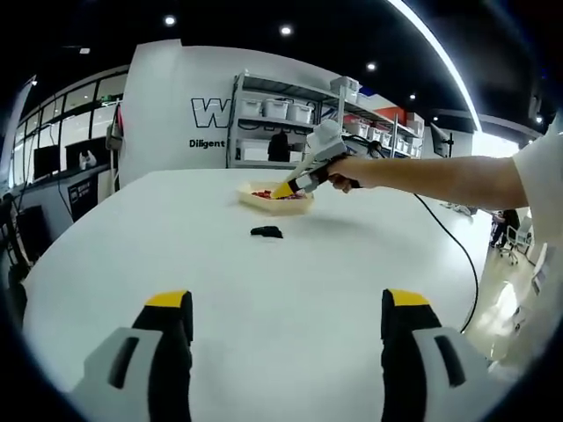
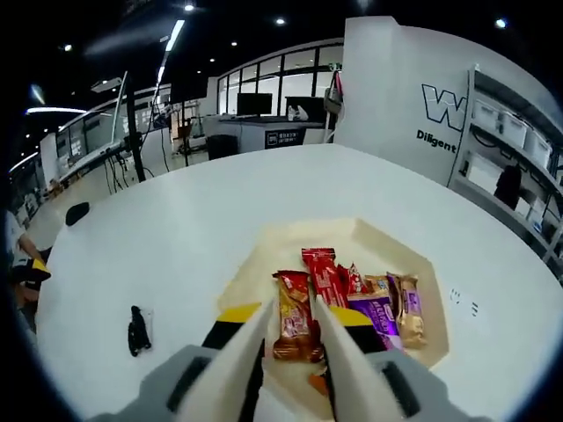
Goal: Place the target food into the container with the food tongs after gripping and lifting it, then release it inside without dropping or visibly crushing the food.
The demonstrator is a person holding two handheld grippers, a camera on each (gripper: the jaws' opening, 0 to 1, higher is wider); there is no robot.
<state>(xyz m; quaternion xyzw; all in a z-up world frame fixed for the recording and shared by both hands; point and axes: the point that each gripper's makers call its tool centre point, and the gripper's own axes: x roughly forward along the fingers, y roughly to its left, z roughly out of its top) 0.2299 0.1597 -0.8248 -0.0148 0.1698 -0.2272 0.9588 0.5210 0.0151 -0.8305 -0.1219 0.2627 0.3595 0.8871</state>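
tongs: our right gripper holds food tongs, tips narrow around an orange-red snack bar | place: over the tray | left gripper: jaws apart, nothing held | risk: overtight squeeze crushes the wrapper; slack drops it

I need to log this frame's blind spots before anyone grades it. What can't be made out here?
- Left gripper view: the tray contents are too small and far, partly covered by the right gripper.
- Right gripper view: whether the tongs touch the snack bar; their tips overlap it.
- Both views: the small black object is too small to identify.
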